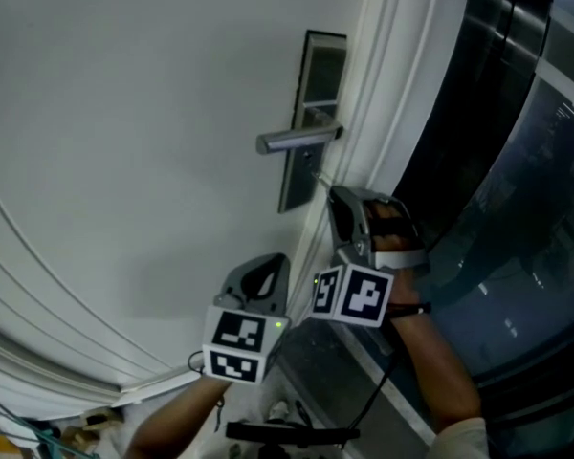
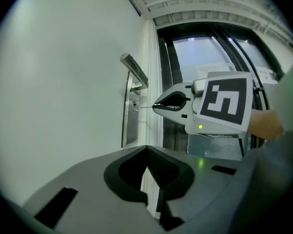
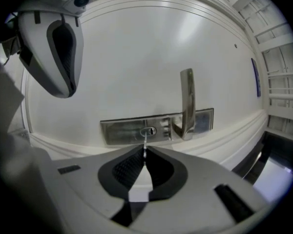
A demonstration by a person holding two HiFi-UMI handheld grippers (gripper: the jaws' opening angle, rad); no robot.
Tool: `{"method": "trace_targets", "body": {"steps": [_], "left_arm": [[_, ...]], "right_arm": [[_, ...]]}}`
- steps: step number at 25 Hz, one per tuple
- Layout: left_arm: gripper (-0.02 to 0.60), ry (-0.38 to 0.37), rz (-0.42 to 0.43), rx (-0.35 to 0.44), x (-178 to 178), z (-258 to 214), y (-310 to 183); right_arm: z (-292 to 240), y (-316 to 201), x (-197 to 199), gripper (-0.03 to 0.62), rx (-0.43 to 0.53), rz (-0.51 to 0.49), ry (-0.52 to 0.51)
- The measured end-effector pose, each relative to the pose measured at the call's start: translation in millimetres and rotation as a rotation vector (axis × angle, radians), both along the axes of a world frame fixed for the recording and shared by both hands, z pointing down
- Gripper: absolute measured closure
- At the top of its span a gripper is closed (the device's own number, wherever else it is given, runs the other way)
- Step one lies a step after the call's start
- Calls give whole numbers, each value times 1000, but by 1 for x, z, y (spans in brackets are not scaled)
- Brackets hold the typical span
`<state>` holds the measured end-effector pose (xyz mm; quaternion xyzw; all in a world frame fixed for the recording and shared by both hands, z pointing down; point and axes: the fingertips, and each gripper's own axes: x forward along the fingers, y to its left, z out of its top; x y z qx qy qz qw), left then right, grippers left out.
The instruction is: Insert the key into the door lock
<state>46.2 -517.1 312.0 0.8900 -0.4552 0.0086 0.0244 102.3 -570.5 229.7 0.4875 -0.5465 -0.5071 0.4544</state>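
Note:
A white door (image 1: pixel 143 113) carries a steel lock plate (image 1: pixel 295 187) with a lever handle (image 1: pixel 297 141). My right gripper (image 1: pixel 333 191) is shut on a thin silver key (image 3: pixel 145 143). The key's tip sits at the keyhole (image 3: pixel 148 131) below the handle (image 3: pixel 187 101); how deep it reaches I cannot tell. From the left gripper view the key (image 2: pixel 145 107) shows as a fine line between the right gripper (image 2: pixel 155 106) and the lock plate (image 2: pixel 129 126). My left gripper (image 1: pixel 279 259) hangs lower, away from the lock, shut with nothing in it (image 2: pixel 146 146).
The moulded white door frame (image 1: pixel 364 113) runs just right of the lock. Beyond it stands a dark glass wall (image 1: pixel 517 161). A black cable (image 1: pixel 373 390) trails from the right gripper, and some clutter (image 1: pixel 38 433) lies on the floor at the lower left.

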Motion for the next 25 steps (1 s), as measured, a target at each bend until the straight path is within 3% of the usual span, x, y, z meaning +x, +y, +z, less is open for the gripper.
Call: {"method": "trace_targets", "body": {"steps": [25], "left_arm": [[578,-1,-35,-17,-9,9,-12]], "right_arm": [[-13,-32,-7,575,64,18,138]]}}
